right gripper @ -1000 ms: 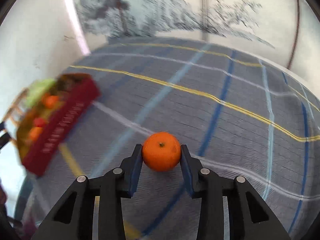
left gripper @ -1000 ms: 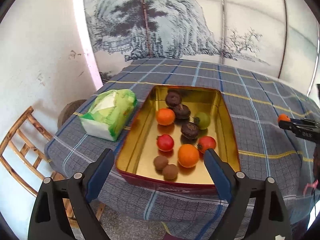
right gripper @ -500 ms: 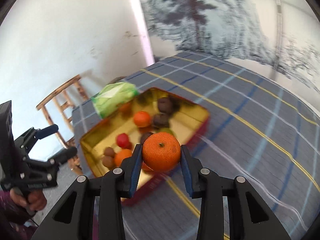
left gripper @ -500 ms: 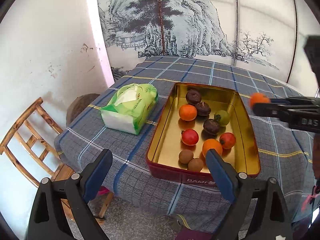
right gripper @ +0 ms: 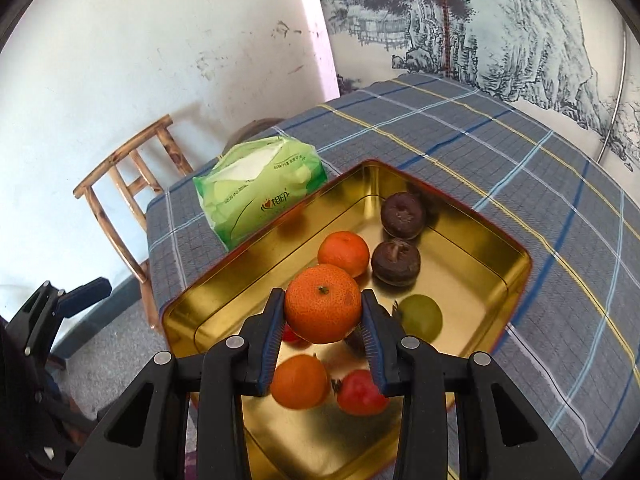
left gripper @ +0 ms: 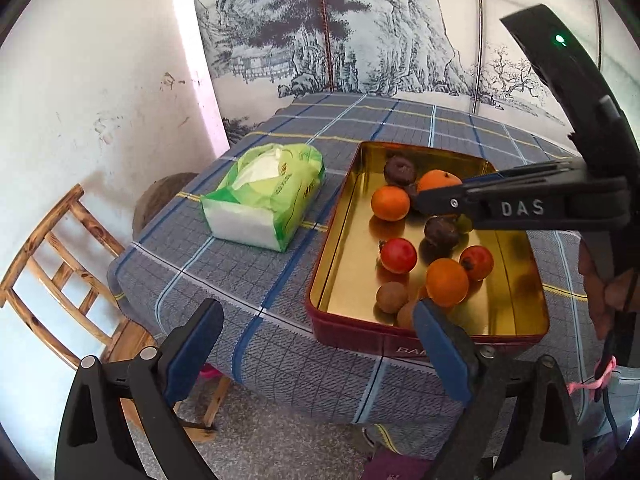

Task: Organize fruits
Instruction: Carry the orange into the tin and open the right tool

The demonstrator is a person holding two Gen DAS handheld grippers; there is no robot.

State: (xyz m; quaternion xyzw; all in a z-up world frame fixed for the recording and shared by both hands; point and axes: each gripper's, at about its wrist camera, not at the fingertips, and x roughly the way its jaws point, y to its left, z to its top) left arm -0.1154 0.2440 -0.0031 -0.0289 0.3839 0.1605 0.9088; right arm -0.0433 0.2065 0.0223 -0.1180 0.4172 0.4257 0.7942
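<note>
1. Clamped between the blue pads of the right gripper (right gripper: pixel 322 316), a mandarin (right gripper: pixel 322 309) is held stem-up above the gold tin (right gripper: pixel 496 236); both pads are pressed against its sides.
2. Spread wide, the jaws of the left gripper (left gripper: pixel 316 354) are seen with nothing between them; they have just been opening further; the gripper is held off the near edge of the table.
3. Inside the tin, two further mandarins (right gripper: pixel 343 253), two red fruits (right gripper: pixel 362 393), one green fruit (right gripper: pixel 421 317), dark brown fruits (right gripper: pixel 402 209) and two small brown ones (left gripper: pixel 391 297) are laid.
4. Just beside the tin's left wall, a green tissue pack (right gripper: pixel 260 190) is set on the checked tablecloth (right gripper: pixel 500 148).
5. Past the table's left edge, a wooden chair (left gripper: pixel 64 268) is seen against the white wall; a painted landscape screen (left gripper: pixel 360 28) is stood behind the table.
</note>
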